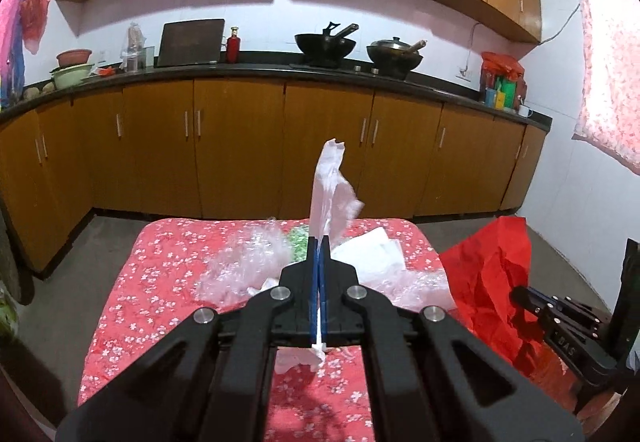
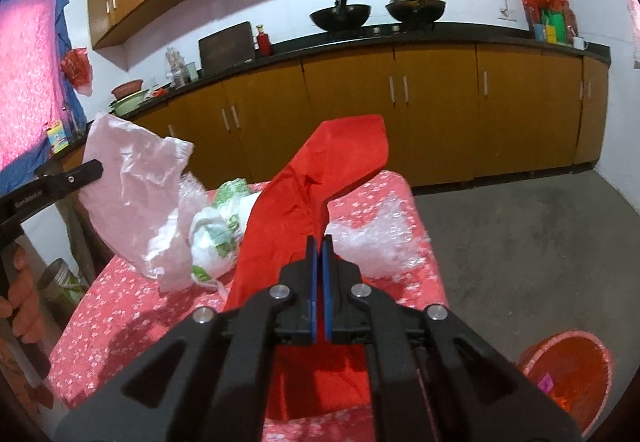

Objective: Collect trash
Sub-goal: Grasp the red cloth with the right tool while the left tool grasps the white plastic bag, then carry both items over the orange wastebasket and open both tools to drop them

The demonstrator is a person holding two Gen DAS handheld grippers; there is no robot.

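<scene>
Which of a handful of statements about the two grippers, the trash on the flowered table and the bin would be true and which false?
1. The left gripper is shut on a thin pale pink plastic bag. True.
2. The right gripper is open and holds nothing. False: it is shut on a crumpled red paper sheet.
3. Clear bubble wrap lies on the red floral tablecloth. True.
4. The orange plastic bin stands on the table. False: it sits on the grey floor, right of the table.
5. A white bag with green print lies on the table. True.
</scene>
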